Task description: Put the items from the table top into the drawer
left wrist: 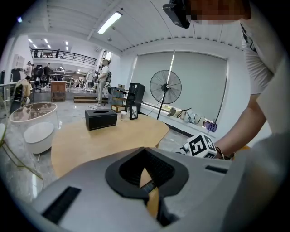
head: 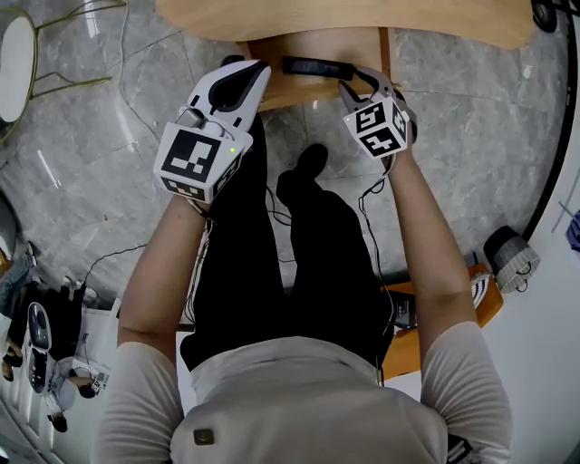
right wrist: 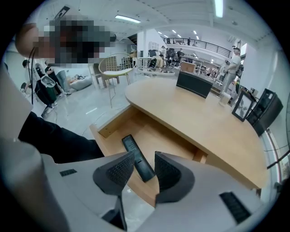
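A black remote control lies in the open wooden drawer under the oval wooden table. My right gripper hovers just above the drawer's front. It is open, its pads are off the remote, and the remote shows through the gap. My left gripper hangs at the drawer's left corner, shut and empty. On the tabletop stand a black tissue box, a small white cup and a picture frame.
The person's legs stand right in front of the drawer, with cables on the floor. A glass side table with a white bowl is left of the table. A floor fan stands behind it, a chair nearby, people far off.
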Motion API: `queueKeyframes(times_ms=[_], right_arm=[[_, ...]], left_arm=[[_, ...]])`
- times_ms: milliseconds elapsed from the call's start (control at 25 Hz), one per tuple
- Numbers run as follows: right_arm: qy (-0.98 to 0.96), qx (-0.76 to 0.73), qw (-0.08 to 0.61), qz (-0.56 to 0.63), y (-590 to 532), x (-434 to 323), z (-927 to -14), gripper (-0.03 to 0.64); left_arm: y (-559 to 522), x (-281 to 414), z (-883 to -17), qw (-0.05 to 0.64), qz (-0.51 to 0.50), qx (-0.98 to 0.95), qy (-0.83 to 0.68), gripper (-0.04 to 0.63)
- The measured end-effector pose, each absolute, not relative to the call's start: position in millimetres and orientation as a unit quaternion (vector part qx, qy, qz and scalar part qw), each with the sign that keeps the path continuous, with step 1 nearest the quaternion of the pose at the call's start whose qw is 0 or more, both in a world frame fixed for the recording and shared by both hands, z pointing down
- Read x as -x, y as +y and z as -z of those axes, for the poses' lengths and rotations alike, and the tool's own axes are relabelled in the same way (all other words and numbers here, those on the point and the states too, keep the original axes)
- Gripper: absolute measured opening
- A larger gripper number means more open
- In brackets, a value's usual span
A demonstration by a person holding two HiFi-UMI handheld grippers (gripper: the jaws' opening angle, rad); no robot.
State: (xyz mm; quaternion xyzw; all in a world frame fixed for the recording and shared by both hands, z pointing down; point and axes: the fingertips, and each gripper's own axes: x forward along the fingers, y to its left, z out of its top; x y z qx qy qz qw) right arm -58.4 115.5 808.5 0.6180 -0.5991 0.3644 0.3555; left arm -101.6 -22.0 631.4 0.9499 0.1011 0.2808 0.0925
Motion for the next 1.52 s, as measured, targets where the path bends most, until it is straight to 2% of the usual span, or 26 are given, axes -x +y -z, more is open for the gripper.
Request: queueKeyframes(times_ms=[440, 640, 880, 1200, 1520], right_arm=[[-0.577, -0.692, 0.282, -0.329, 97.8, 35.7, -659.3, 0.158], [-0.575, -0.731, 0.227, -0.288, 92.5, 32.6, -560.7, 0.155], [-0.569, -0.769, 0.164, -0.241, 100.0, 36.9, -428.9, 0.146], [-0.552, -0.814, 0.088, -0.157, 121.0, 41.1, -265.6, 0.109], [-0.564, -0.818, 0.064, -0.098, 133.5, 59.8, -164.3, 0.069]], left_arm=[[-12.5, 85.5, -522.7, 0.063, -0.255, -0.958, 0.113, 0.009], [-14.3, 82.7, -449.8, 0.033, -0.235, -0.965, 0.116, 0.009], [0.1, 85.7, -340.0, 0.030, -0.190, -0.974, 0.120, 0.009], [24.0, 95.5, -221.5, 0.004, -0.131, -0.983, 0.130, 0.009], [54.7, 110.9, -129.6, -0.019, -0.083, -0.984, 0.156, 0.009]])
